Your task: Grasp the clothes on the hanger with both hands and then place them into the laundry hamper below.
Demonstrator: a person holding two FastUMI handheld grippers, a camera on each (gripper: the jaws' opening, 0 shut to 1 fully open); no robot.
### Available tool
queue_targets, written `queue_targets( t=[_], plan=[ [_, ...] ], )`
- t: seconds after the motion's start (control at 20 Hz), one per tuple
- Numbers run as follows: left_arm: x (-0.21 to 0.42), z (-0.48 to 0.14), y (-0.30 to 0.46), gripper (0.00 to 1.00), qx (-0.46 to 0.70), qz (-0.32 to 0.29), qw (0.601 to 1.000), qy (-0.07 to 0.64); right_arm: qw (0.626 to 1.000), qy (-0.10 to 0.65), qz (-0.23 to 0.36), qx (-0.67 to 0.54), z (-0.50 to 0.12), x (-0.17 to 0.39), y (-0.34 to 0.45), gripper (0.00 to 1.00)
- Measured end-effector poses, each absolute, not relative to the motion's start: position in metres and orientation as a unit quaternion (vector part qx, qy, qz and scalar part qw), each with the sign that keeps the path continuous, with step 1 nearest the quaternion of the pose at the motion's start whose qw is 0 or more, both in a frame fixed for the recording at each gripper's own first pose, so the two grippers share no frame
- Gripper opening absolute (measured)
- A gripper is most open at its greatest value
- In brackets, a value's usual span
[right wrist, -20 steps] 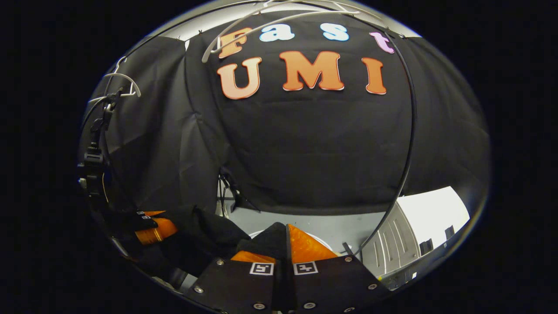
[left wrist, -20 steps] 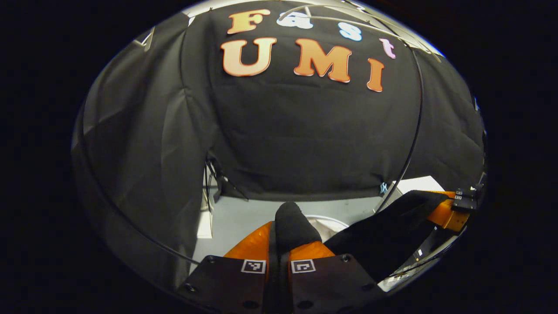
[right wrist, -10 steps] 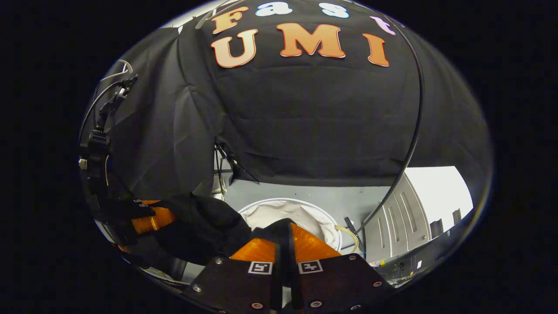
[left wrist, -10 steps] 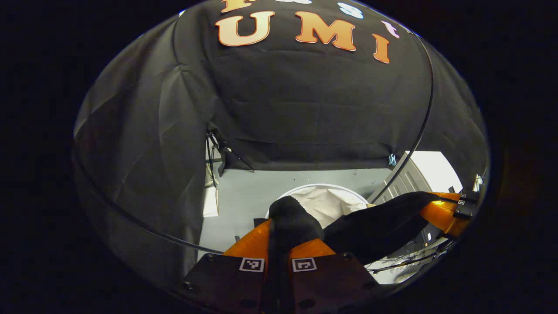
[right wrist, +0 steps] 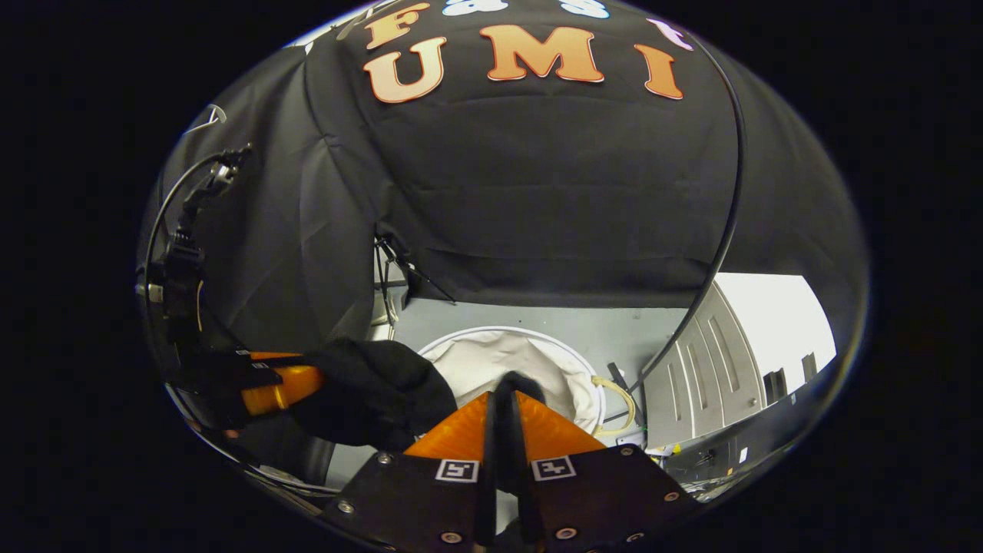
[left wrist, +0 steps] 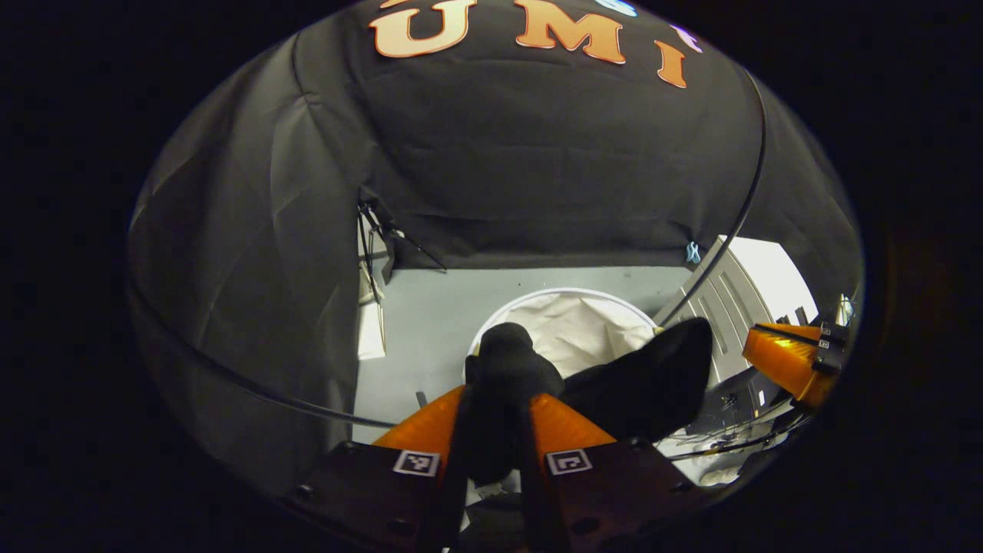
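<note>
The black garment bunches up between my left gripper's orange fingers, which stand apart with the cloth filling the gap. Its free end reaches right and stops short of my right gripper. In the right gripper view the garment hangs as a bundle off the left gripper, above and left of the hamper. My right gripper has its fingers almost together, with only a thin dark sliver in the seam. The round hamper with a white liner stands on the floor straight below both grippers.
The hamper stands on a grey floor. A thin black curved rod runs down the right side. A white ribbed cabinet stands to the right, and loose cables lie beside the hamper. Stand legs show at the back left corner.
Both grippers dropped and tilted down over the hamper. The left fingers spread wider around the cloth. The garment's far end came away from the right gripper.
</note>
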State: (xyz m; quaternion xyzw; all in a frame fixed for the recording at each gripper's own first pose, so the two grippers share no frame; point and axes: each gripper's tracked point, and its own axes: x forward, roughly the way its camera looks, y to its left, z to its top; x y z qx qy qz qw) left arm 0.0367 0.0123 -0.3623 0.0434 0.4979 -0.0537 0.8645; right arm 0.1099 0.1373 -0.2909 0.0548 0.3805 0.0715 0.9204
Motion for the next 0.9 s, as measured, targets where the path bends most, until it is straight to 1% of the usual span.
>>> queue_targets(
  t=[0.15, 0.2, 0.25, 0.3, 0.35, 0.4, 0.45, 0.55, 0.7, 0.9],
  plan=[
    [0.032, -0.370, 0.021, 0.61, 0.052, -0.041, 0.860, 0.506, 0.917, 0.389, 0.075, 0.051, -0.294, 0.103, 0.139, 0.27],
    [0.031, -0.370, 0.027, 0.69, 0.053, -0.030, 0.860, 0.507, 0.916, 0.392, 0.075, 0.050, -0.296, 0.104, 0.139, 0.24],
    [0.029, -0.371, 0.030, 0.74, 0.049, -0.021, 0.859, 0.509, 0.916, 0.392, 0.074, 0.050, -0.297, 0.104, 0.139, 0.41],
    [0.028, -0.372, 0.032, 0.80, 0.041, -0.014, 0.858, 0.512, 0.916, 0.392, 0.073, 0.051, -0.299, 0.106, 0.138, 0.45],
    [0.026, -0.373, 0.033, 0.85, 0.032, -0.008, 0.857, 0.514, 0.915, 0.394, 0.073, 0.052, -0.296, 0.103, 0.138, 0.46],
    [0.026, -0.373, 0.036, 0.88, 0.028, 0.000, 0.856, 0.516, 0.914, 0.395, 0.072, 0.052, -0.297, 0.103, 0.137, 0.59],
    [0.024, -0.372, 0.039, 0.89, 0.025, 0.003, 0.856, 0.517, 0.915, 0.394, 0.069, 0.053, -0.295, 0.103, 0.136, 0.71],
    [0.026, -0.367, 0.038, 0.89, 0.016, 0.000, 0.860, 0.510, 0.916, 0.392, 0.066, 0.057, -0.293, 0.103, 0.134, 0.85],
    [0.034, -0.345, 0.030, 0.89, 0.005, -0.012, 0.878, 0.478, 0.920, 0.383, 0.058, 0.065, -0.283, 0.106, 0.127, 0.86],
    [0.055, -0.302, 0.020, 0.89, -0.007, -0.021, 0.905, 0.424, 0.933, 0.349, 0.038, 0.076, -0.246, 0.116, 0.111, 0.86]
  ],
)
